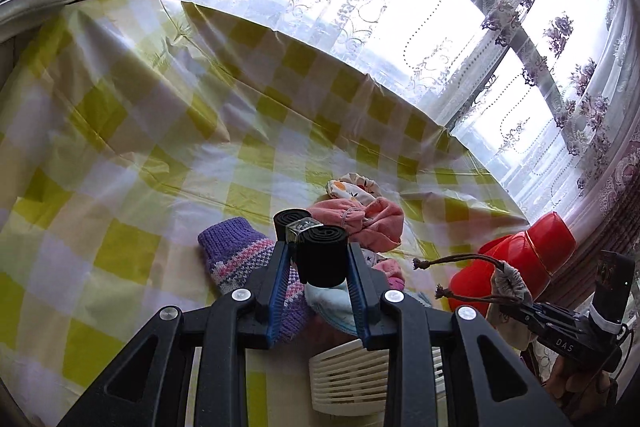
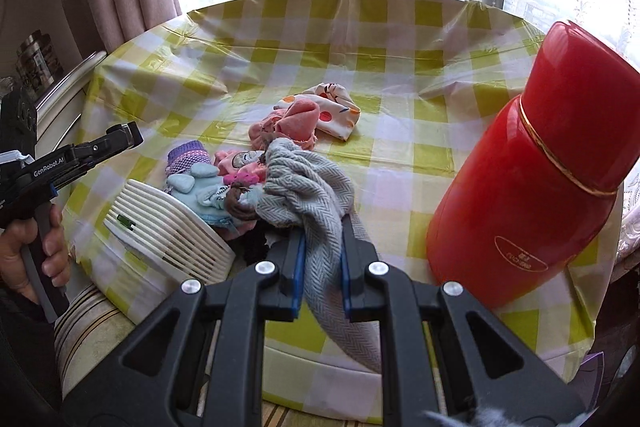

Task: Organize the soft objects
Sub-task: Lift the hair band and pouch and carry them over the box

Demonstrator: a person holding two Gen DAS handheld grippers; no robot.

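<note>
Left gripper [image 1: 318,259] jaws clamped on black elastic roll [image 1: 320,255], right gripper [image 2: 322,263] jaws on grey pouch [image 2: 308,195], both above surface [image 2: 400,163] near basket [image 2: 172,231]. Soft, light; probably best gripped mid-body.

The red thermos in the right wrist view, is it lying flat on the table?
No, the red thermos stands on its base on the checked tablecloth, with its lid at the top.

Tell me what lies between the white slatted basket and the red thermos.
In the right wrist view, the right gripper, clamping a grey herringbone drawstring pouch, sits between white slatted basket and red thermos.
</note>
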